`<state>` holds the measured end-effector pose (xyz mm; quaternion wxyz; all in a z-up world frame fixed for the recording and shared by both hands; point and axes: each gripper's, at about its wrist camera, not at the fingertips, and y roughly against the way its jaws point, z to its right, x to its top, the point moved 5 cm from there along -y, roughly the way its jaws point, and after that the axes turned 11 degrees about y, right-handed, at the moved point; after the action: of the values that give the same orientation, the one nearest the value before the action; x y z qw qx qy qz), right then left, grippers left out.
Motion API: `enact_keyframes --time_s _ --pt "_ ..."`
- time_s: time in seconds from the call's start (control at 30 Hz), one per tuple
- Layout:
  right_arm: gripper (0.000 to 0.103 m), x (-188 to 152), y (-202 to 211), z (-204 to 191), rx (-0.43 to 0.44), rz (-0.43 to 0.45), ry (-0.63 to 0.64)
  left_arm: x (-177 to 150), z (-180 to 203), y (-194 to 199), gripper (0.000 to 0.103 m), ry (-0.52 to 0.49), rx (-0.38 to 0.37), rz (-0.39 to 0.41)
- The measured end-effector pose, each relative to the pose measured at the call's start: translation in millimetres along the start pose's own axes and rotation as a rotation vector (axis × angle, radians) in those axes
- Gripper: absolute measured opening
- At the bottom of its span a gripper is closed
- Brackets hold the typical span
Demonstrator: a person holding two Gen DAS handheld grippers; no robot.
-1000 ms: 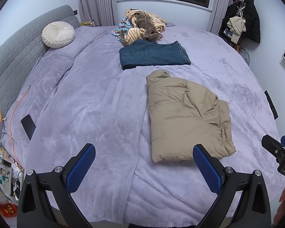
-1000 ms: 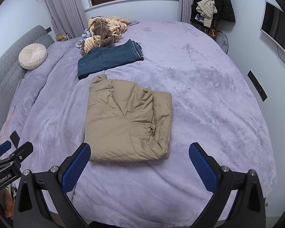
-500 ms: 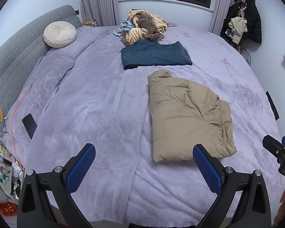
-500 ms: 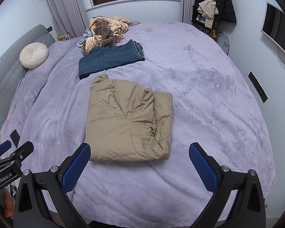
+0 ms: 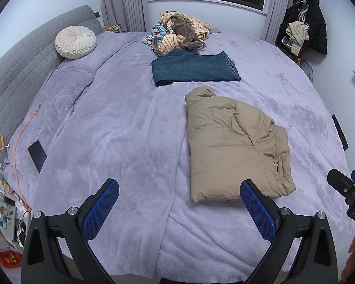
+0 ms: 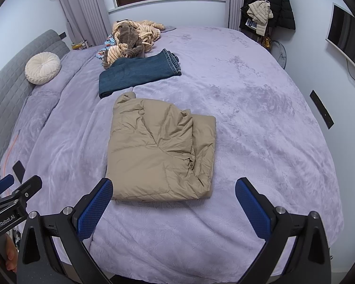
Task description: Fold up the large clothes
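Observation:
A tan puffer jacket lies folded into a rough rectangle on the lilac bed; it also shows in the right wrist view. Behind it lie folded blue jeans and a heap of unfolded striped and brown clothes. My left gripper is open and empty, above the bed's near edge, left of the jacket's near hem. My right gripper is open and empty, just short of the jacket's near hem.
A round cream cushion rests by the grey headboard. A black phone and an orange cable lie at the bed's left edge. Coats hang on a rack at the back right. A wall screen is on the right.
Both grippers have drifted slightly, so the view shifts a little; the jacket and other clothes lie as before. Both grippers stay open.

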<state>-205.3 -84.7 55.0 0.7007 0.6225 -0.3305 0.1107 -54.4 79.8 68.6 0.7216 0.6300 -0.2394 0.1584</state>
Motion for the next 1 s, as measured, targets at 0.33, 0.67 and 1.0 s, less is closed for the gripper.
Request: enact_keyframes --time_s 0.33,0.67,1.0 --pt "0.103 0.4 -0.2 -0.9 -0.001 -0.001 0.001 -0.1 -0.1 0.2 0.103 0.001 0.001 0.0" --pt "0.103 0.4 0.2 -2.2 -0.001 -0.001 0.0 0.7 -0.7 -0.2 0.103 -0.002 0.0 0.0" --pt "0.103 0.9 -0.5 -2.0 -0.002 -0.002 0.003 0.9 -0.1 -0.8 0.103 0.0 0.0 -0.001"
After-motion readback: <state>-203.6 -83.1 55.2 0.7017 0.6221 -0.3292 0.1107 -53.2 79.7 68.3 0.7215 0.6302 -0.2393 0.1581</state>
